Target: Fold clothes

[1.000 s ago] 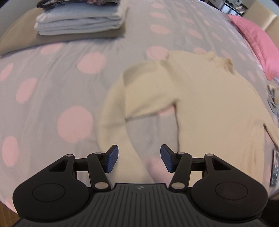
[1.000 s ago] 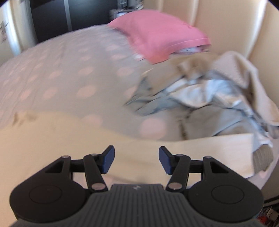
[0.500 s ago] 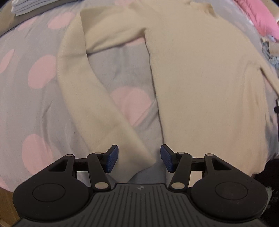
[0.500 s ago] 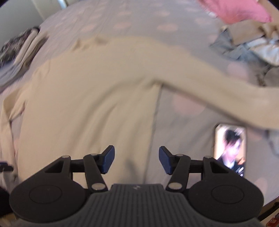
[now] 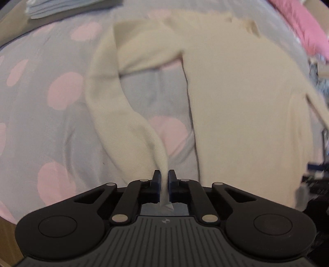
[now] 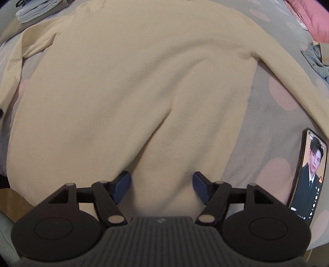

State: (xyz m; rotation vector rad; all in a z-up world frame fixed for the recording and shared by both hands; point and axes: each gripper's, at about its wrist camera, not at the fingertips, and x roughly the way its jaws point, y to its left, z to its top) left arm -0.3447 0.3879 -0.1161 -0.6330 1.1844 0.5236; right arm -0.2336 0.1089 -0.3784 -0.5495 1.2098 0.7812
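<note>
Pinching the cuff end of a sleeve (image 5: 127,115), the left gripper (image 5: 163,180) has its jaws drawn almost together, with a thin strip of cream cloth caught between them and a small tail poking out behind. From there the sleeve runs up and away, bends back on itself near the shoulder, and joins the body of the cream sweater (image 5: 242,98), which lies spread across the spotted bedcover (image 5: 41,86).

The right gripper (image 6: 161,185) hangs over the lower edge of the same sweater (image 6: 133,92) with its fingers wide apart and nothing between them; whether the pads touch the cloth I cannot tell. A phone (image 6: 308,176) with its screen lit lies on the bedcover just beside the sweater's right side, under the other sleeve (image 6: 287,78). A stack of folded clothes (image 5: 67,8) sits at the far left corner, and a pink pillow (image 5: 304,28) at the far right.

The grip on the cuff looks thin, so a quick pull could let it slip free. Dragging the sleeve across may also tug the body out of square, since the right gripper is not pinning it. When the right sleeve is folded in, it could sweep the phone along or bury it.
</note>
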